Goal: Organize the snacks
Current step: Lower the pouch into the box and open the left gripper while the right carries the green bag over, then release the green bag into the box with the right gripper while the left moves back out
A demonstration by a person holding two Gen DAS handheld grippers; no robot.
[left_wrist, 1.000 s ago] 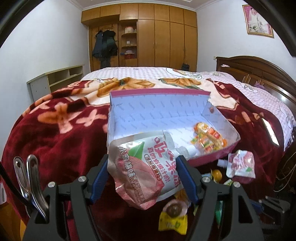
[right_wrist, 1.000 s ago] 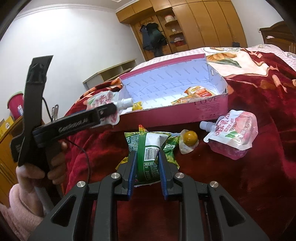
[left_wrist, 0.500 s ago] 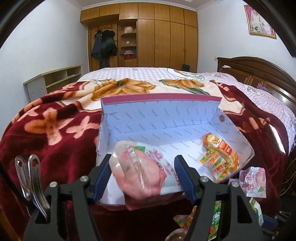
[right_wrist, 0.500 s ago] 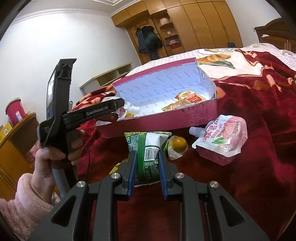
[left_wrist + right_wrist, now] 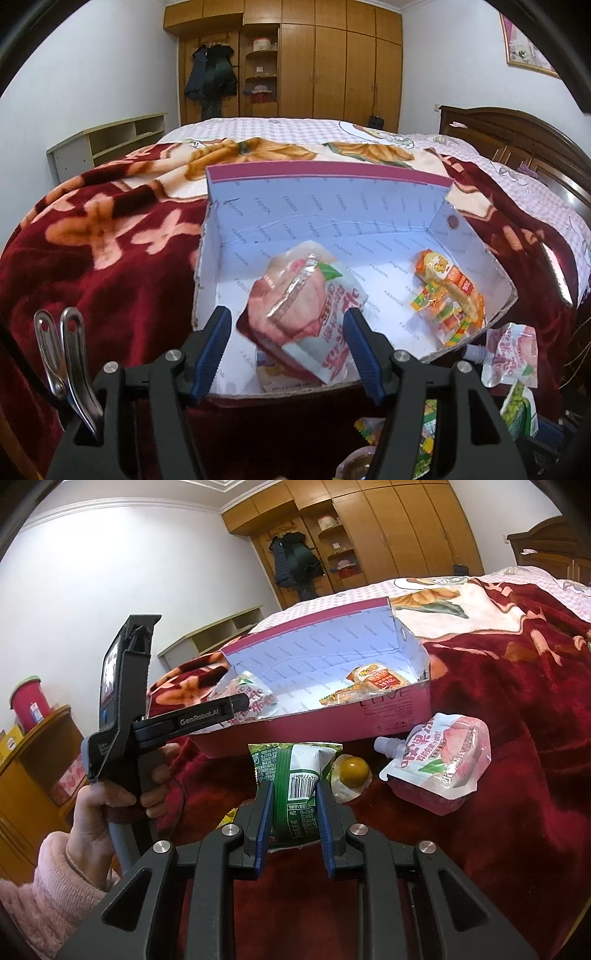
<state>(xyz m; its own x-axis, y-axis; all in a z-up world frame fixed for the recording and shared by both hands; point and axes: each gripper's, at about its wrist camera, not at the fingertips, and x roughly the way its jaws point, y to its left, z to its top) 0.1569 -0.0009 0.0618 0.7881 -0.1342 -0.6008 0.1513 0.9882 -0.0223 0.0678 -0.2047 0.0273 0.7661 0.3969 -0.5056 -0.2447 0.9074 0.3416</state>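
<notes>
surroundings: red floral blanket [image 5: 92,236] over the bed; wooden wardrobe [image 5: 314,59] at the far wall; low shelf unit [image 5: 107,138] left of the bed; headboard [image 5: 517,136] to the right
in the way: box's near cardboard wall stands between the loose snacks on the blanket and the box floor; left gripper's finger crosses in front of the box's left end in the right wrist view
pouch count: 2 pink jelly pouches, one [image 5: 310,306] between the left gripper's fingers over the box, one [image 5: 439,760] lying on the blanket just right of the box front, spout toward the box
other snacks: 1 green packet [image 5: 295,775], 1 round yellow-brown sweet in clear wrap [image 5: 352,771] between the green packet and the loose pouch; more wrappers low in the left wrist view, too cut off to count
box: pink shoebox [image 5: 332,184], open top, white inside
box contents: orange snack packs [image 5: 450,295] at the right end, exact number unclear; held pouch hangs over the left end
left gripper [image 5: 288,334]: pouch sits between the pads, pads look to be against its sides
right gripper [image 5: 291,805]: clamped on the green packet, low over the blanket in front of the box
person: hand [image 5: 107,805] in a pink fleece sleeve [image 5: 40,886] holds the left gripper's handle
</notes>
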